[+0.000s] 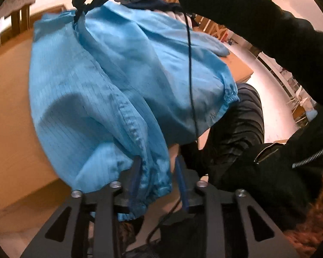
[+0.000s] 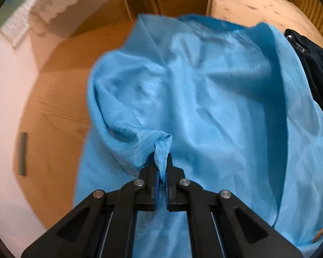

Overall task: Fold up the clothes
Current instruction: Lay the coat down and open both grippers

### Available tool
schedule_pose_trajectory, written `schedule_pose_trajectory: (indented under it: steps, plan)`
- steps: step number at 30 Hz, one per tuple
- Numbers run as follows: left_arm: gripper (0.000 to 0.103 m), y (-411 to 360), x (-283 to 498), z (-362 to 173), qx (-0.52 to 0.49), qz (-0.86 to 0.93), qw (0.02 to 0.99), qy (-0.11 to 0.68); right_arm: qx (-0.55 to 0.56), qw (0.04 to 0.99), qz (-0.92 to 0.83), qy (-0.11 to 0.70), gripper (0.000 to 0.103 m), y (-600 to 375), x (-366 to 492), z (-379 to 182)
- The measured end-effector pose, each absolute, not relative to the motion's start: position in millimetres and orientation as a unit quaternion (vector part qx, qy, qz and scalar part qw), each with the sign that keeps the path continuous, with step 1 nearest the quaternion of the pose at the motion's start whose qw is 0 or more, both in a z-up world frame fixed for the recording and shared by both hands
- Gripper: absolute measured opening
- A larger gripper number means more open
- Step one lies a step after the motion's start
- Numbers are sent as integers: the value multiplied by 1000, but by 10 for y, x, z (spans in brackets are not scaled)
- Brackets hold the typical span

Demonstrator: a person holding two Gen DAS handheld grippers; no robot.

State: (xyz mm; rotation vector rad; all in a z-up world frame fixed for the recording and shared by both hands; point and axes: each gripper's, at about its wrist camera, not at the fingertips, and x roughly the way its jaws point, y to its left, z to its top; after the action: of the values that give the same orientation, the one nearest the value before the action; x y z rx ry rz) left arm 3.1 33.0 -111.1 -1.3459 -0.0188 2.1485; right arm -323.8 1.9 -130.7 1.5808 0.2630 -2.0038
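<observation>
A light blue garment (image 1: 118, 75) with fine stripes and elastic cuffs hangs above the wooden table (image 1: 8, 107), stretched between both grippers. In the left wrist view my left gripper (image 1: 157, 159) stands open; a gathered cuff of the garment drapes over its left finger (image 1: 136, 172) and a gap shows beside the right one. My right gripper (image 1: 77, 15) grips the far top corner of the garment. Seen from the right wrist, the right gripper (image 2: 162, 161) is shut on a pinched fold of the blue garment (image 2: 204, 86), which spreads over the table (image 2: 53, 107).
A person's black sleeve (image 1: 258, 25) and black jacket (image 1: 269, 172) fill the right of the left wrist view. A dark garment (image 2: 312, 68) lies on the table to the right. A white lace cloth (image 2: 53, 4) hangs at the far left, and a grey stick (image 2: 22, 153) sits at the table's edge.
</observation>
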Motion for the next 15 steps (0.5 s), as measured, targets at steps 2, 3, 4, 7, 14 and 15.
schedule_pose_trajectory:
  steps: [2,3,4,7,14,15]
  plan:
    - [41,318,69,-1106,-511,806,296,-22,591,277,-749,113,6,-12,-3238,-1419]
    - [42,284,112,-1067,-510,807,296,-34,590,277,-749,120,7,-19,-3229,-1422]
    - [47,231,174,-1013,-507,809,294,-46,590,278,-748,126,8,-25,-3220,-1421]
    - [49,-32,411,-815,-500,821,268,-58,582,285,-749,138,11,1,-3180,-1348]
    - [50,-398,557,-767,-501,842,196,-30,538,325,-763,148,30,395,-2786,-947]
    - [50,-386,504,-807,-499,844,195,-20,535,333,-762,150,30,461,-2693,-922]
